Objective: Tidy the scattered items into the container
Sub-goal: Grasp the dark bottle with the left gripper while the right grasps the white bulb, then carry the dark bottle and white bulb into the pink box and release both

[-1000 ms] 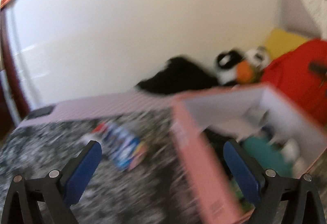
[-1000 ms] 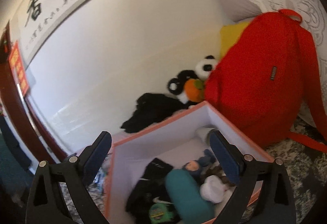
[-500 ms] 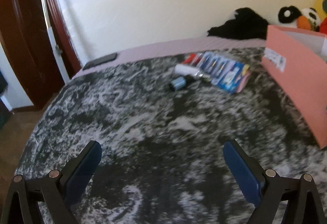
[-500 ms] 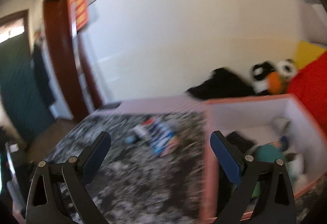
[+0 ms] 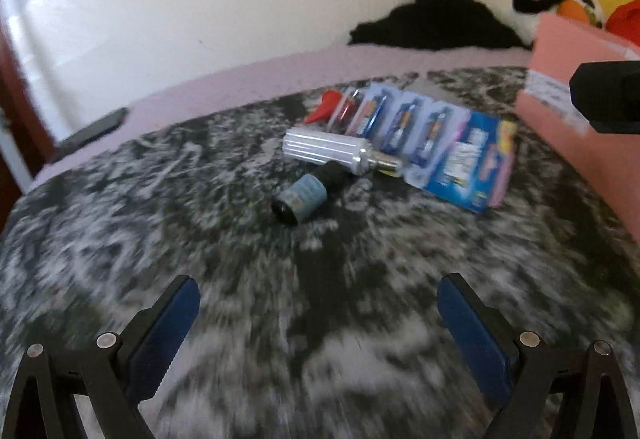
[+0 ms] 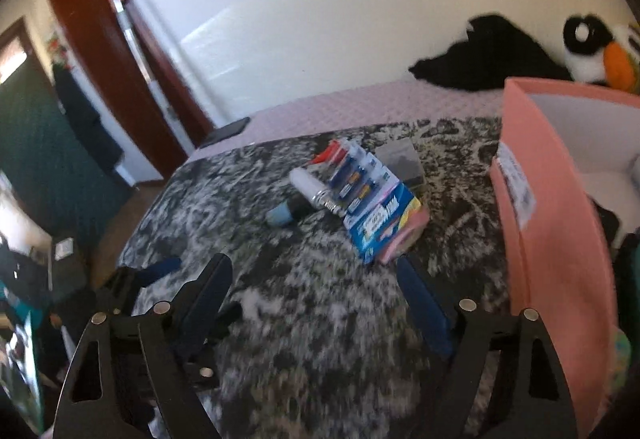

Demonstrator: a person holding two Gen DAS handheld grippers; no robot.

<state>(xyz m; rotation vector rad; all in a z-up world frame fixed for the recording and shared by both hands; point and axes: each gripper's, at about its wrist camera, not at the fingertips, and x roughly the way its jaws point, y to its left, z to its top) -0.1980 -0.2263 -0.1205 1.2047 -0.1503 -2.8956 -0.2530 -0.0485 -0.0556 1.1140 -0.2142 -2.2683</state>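
On the black-and-white patterned bed cover lie a silver ribbed cylinder (image 5: 336, 151) (image 6: 310, 187), a small dark bottle with a blue-grey label (image 5: 306, 195) (image 6: 285, 214), and a blue blister pack (image 5: 432, 137) (image 6: 370, 201) of pens or batteries. The pink box (image 5: 580, 127) (image 6: 552, 223) stands to their right, with several items inside. My left gripper (image 5: 318, 313) is open and empty, short of the bottle. My right gripper (image 6: 316, 289) is open and empty, just short of the pack's near corner.
A small grey box (image 6: 400, 159) lies behind the pack. A black phone (image 5: 94, 129) lies on the pink sheet at far left. Black clothing (image 5: 432, 19) and a panda plush (image 6: 596, 47) rest against the wall. A door (image 6: 120, 51) is to the left.
Both grippers have swung left, away from the pink box, and come closer to the scattered items. Both stay open and empty.
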